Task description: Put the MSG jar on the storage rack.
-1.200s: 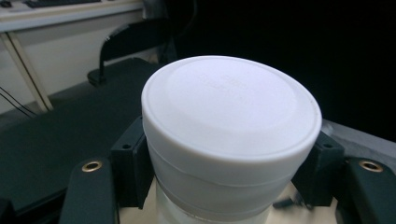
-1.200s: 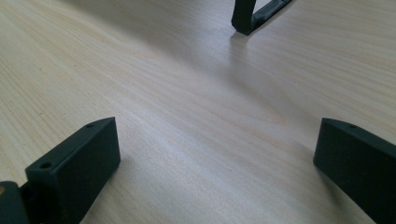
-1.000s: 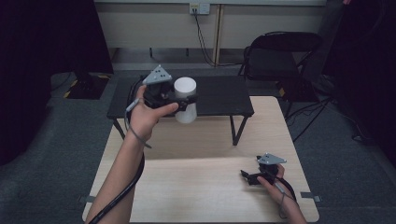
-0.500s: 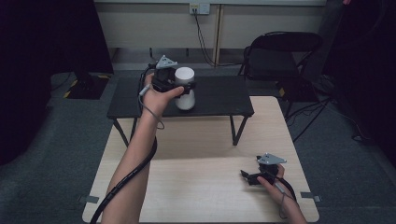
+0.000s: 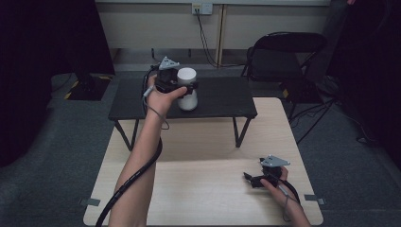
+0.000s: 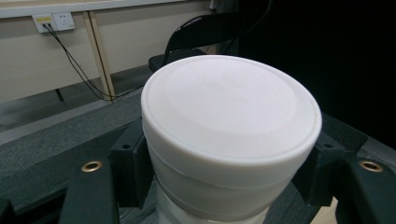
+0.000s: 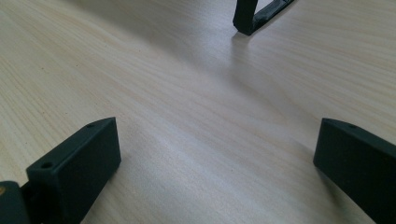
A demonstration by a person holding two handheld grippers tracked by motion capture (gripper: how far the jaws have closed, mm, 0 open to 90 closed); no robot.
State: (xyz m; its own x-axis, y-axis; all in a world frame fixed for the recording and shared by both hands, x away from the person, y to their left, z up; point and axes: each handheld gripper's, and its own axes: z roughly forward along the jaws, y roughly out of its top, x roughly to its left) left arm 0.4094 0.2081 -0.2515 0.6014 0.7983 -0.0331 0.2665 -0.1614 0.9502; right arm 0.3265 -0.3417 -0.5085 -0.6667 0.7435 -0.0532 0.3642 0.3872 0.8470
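1. My left claw (image 5: 182, 89) is out at arm's length over the low black bench (image 5: 222, 97) that stands at the far edge of the pale wooden tabletop (image 5: 203, 189).
2. It is clamped on a white cylindrical plastic container with a flat round lid (image 5: 187, 88), one jaw on each side of the body just under the lid's rim.
3. In the left gripper view the container (image 6: 231, 135) sits upright between the two black jaws, its lid facing the camera and its lower part running out of the bottom of the view.
4. From the high view the container is near the middle of the bench top, a little toward its near edge; I cannot tell whether its base touches the bench or hangs just above it.
5. My left hand (image 5: 161, 97) wraps the claw's body, the grey three-cornered plate sits on top, and the black cable (image 5: 137, 170) trails down along my forearm toward the near edge of the tabletop.
6. My right claw (image 5: 250, 178) is low over the tabletop near its near right corner, held in my right hand (image 5: 274, 182), well apart from the bench.
7. Its jaws stand wide apart, with bare wood grain between them in the right gripper view.
8. Farther along that same view, a black bench leg (image 7: 245, 16) is planted on the wood.
9. Behind the bench, on the grey floor, stands a black folding chair (image 5: 283, 56).
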